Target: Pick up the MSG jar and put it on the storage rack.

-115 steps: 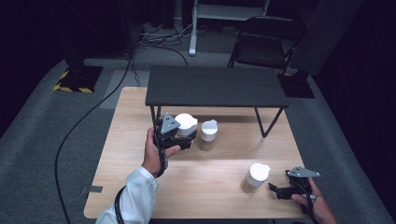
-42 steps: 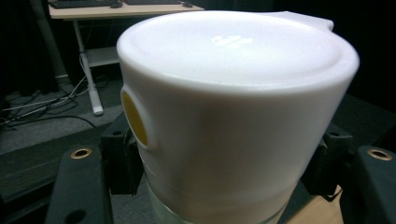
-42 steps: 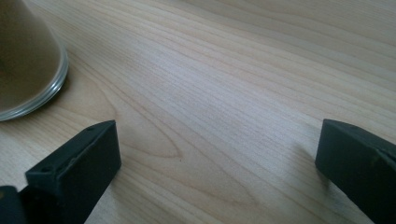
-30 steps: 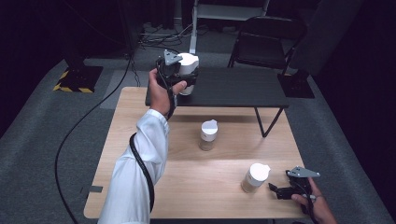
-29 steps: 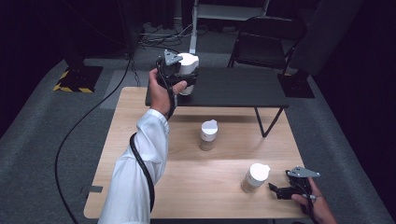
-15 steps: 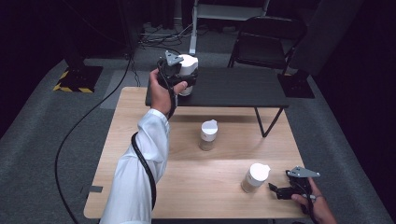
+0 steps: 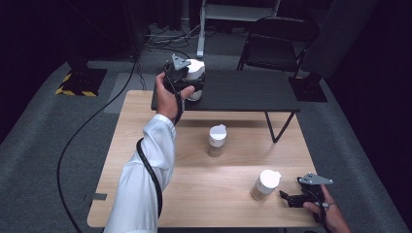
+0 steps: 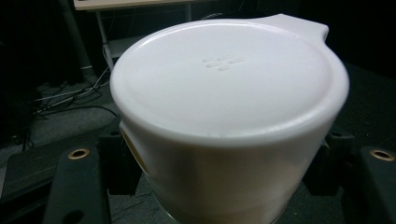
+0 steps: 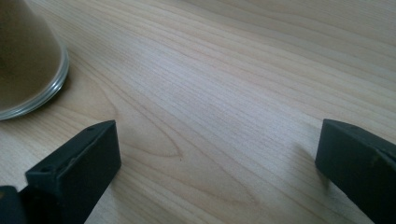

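Observation:
My left gripper [image 7: 188, 83] is shut on a white-lidded jar [image 7: 196, 74] at the left end of a low black shelf [image 7: 243, 90]. In the left gripper view the jar's lid [image 8: 229, 93] looms large, and black pads [image 8: 119, 163] press on its sides. Whether its base rests on the shelf I cannot tell. My right gripper [image 7: 290, 199] lies open at the front right of the wooden table [image 7: 141, 131], beside a second jar [image 7: 265, 184]. In the right gripper view, bare wood lies between its jaws [image 9: 215, 154], and that jar's glass base [image 9: 28, 60] is at the upper left.
A third white-lidded jar [image 7: 216, 141] stands mid-table in front of the shelf. A black chair [image 7: 282, 43] and a dark box [image 7: 306, 87] are behind the shelf. A cable [image 7: 97, 121] runs across the grey floor at the left.
Since the oldest frame my left hand has carried its jar from the wooden table up to the black shelf. Over the last second nothing has visibly moved.

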Demonstrator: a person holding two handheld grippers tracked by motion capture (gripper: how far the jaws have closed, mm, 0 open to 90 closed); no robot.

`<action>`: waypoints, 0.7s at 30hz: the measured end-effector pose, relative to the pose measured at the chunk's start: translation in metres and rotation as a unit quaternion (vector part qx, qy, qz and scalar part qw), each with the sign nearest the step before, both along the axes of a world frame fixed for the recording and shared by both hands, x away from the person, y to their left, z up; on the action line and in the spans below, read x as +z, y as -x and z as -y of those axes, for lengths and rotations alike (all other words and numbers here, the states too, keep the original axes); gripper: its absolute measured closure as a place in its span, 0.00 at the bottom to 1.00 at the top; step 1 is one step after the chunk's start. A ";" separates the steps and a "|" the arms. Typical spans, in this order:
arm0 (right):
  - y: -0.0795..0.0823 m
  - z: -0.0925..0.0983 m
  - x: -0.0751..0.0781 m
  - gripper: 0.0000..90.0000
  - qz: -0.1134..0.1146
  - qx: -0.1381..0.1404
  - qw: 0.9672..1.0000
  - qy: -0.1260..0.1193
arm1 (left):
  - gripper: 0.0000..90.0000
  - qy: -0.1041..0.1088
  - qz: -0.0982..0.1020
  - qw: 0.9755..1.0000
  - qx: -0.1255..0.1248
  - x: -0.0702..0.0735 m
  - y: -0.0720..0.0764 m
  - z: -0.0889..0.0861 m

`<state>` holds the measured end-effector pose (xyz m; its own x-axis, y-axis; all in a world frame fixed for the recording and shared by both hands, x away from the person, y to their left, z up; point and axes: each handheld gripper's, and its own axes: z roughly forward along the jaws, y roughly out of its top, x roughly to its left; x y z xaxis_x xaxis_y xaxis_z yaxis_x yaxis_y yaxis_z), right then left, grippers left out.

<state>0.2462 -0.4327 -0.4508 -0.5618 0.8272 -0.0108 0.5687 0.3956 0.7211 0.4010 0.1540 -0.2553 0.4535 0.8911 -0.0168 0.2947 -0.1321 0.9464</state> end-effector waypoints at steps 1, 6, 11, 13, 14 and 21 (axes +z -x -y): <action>0.000 0.000 0.000 0.00 0.000 0.000 1.000 0.000 | 0.32 -0.001 0.002 1.000 -0.001 -0.001 0.000 0.001; 0.000 0.000 0.000 0.00 0.000 0.000 1.000 0.000 | 0.32 0.003 0.003 1.000 0.000 -0.004 0.000 0.002; 0.000 0.000 0.000 0.00 0.000 0.000 1.000 0.000 | 0.28 0.000 0.005 1.000 -0.004 -0.008 0.000 0.004; 0.000 0.000 0.000 0.00 0.000 0.000 1.000 0.000 | 0.28 -0.004 0.005 1.000 -0.002 -0.009 0.000 0.005; 0.000 0.000 0.000 0.00 0.000 0.000 1.000 0.000 | 0.28 -0.004 0.005 1.000 -0.002 -0.009 0.000 0.005; 0.000 0.000 0.000 0.00 0.000 0.000 1.000 0.000 | 0.24 -0.007 0.006 1.000 -0.001 -0.011 0.000 0.005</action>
<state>0.2458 -0.4329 -0.4507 -0.5613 0.8276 -0.0099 0.5694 0.3949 0.7210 0.4007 0.1495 -0.2660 0.4552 0.8904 0.0010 0.2840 -0.1463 0.9476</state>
